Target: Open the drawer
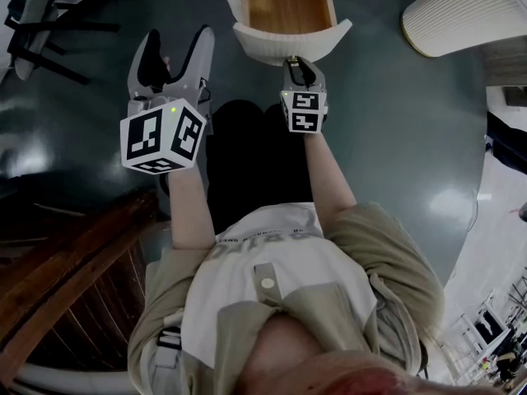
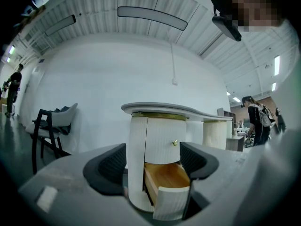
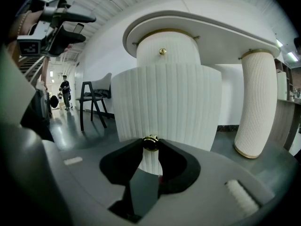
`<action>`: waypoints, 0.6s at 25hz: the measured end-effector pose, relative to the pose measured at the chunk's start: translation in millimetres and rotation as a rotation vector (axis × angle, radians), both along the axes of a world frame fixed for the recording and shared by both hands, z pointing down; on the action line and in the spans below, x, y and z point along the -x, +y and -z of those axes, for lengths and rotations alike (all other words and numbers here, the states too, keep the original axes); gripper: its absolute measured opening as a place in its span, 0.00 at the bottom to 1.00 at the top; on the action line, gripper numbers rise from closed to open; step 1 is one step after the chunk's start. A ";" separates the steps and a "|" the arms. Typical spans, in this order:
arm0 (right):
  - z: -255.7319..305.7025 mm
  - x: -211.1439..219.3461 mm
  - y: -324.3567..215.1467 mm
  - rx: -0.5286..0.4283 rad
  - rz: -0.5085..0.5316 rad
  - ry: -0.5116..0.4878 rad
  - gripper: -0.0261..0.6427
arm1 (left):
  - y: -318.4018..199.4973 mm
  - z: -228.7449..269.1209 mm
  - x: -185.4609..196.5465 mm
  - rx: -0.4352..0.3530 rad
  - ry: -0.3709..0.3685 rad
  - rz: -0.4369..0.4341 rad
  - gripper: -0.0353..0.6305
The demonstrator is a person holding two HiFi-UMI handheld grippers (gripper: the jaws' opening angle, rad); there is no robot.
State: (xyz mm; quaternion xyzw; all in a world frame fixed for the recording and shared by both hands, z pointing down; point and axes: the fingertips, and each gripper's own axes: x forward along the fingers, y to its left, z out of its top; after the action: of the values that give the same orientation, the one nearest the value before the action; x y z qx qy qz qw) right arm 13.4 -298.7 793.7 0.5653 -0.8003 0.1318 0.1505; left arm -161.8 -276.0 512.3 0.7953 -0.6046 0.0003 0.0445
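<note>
The lower drawer (image 1: 290, 6) of a white ribbed cabinet is pulled out, and its wooden inside shows from above. My right gripper (image 1: 300, 66) is shut on the drawer's small brass knob (image 3: 150, 142), at the middle of the ribbed drawer front (image 3: 167, 105). My left gripper (image 1: 174, 56) hangs open to the left of the drawer with nothing between its fingers. In the left gripper view the open drawer (image 2: 169, 185) sits below a shut upper drawer with its own brass knob (image 2: 174, 143).
A white desk top (image 3: 202, 29) rests on the cabinet and on a second ribbed column (image 3: 256, 107). A dark chair (image 2: 49, 131) stands to the left, a wooden stair (image 1: 66, 278) by the person's left side. People stand far off in the hall.
</note>
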 end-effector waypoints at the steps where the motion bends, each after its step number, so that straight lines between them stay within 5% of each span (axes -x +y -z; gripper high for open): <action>1: 0.6 -0.1 0.6 -0.001 0.000 0.000 0.20 | -0.3 0.0 0.7 0.000 0.001 0.001 0.59; 15: -1.9 -0.6 16.8 0.007 0.011 -0.002 0.20 | -0.3 1.5 5.0 -0.009 0.005 0.010 0.59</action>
State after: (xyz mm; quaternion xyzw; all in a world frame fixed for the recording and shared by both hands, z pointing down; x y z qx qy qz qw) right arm 14.0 -281.9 795.6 0.5603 -0.8030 0.1344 0.1523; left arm -166.8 -276.2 510.8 0.7925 -0.6084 -0.0045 0.0425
